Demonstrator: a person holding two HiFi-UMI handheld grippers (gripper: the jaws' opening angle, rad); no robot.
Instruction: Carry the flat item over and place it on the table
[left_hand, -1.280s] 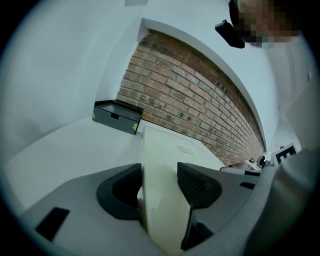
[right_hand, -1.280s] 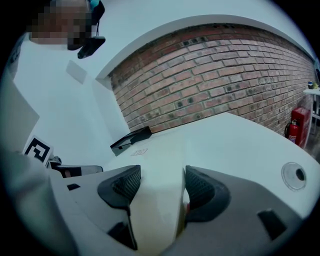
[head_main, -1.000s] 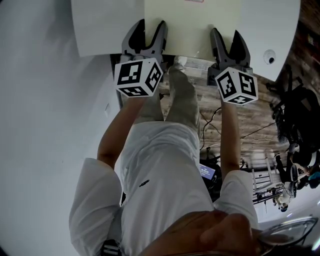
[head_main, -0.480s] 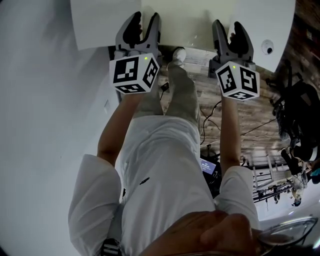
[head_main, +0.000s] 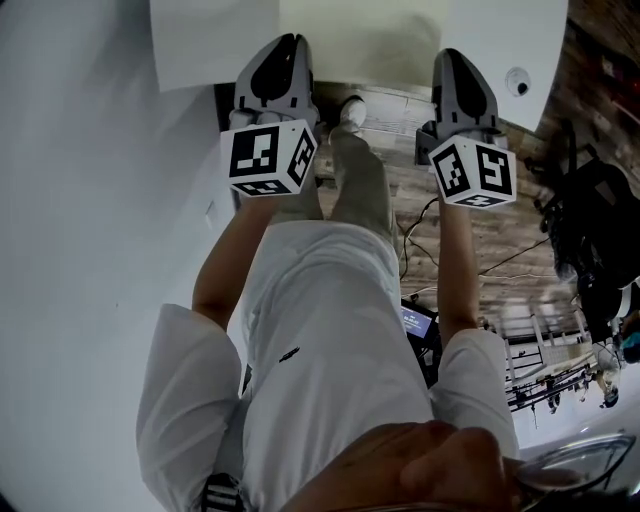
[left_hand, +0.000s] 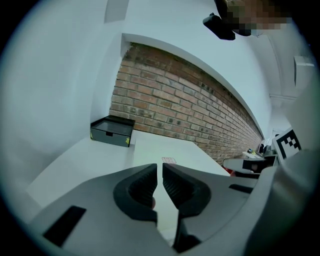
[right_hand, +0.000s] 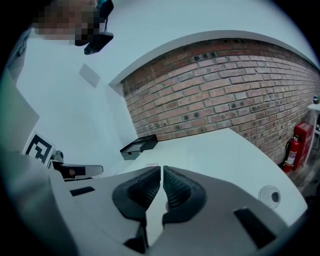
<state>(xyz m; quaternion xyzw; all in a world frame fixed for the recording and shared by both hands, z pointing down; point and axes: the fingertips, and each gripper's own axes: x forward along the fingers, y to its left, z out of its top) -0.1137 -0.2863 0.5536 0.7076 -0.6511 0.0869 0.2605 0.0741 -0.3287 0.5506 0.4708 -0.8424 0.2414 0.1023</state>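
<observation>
The flat item (head_main: 360, 35) is a thin pale cream sheet lying on the white table (head_main: 200, 50), its near edge at the table's edge. My left gripper (head_main: 283, 62) grips that edge at its left, jaws still closing, with the sheet (left_hand: 167, 150) running forward from between them. My right gripper (head_main: 455, 78) is shut on the same edge further right. In the left gripper view the left gripper (left_hand: 160, 169) shows only a thin slit. In the right gripper view the right gripper (right_hand: 161, 172) has the sheet (right_hand: 153, 217) between its pads.
A black box (left_hand: 112, 131) stands at the table's far end before a brick wall. A small round white device (head_main: 517, 82) sits on the table's right part. Black bags (head_main: 590, 230) and cables lie on the wooden floor to the right. A red fire extinguisher (right_hand: 291, 147) stands by the wall.
Both grippers went from wide open to closed on the sheet's near edge. They also moved slightly forward over the table edge.
</observation>
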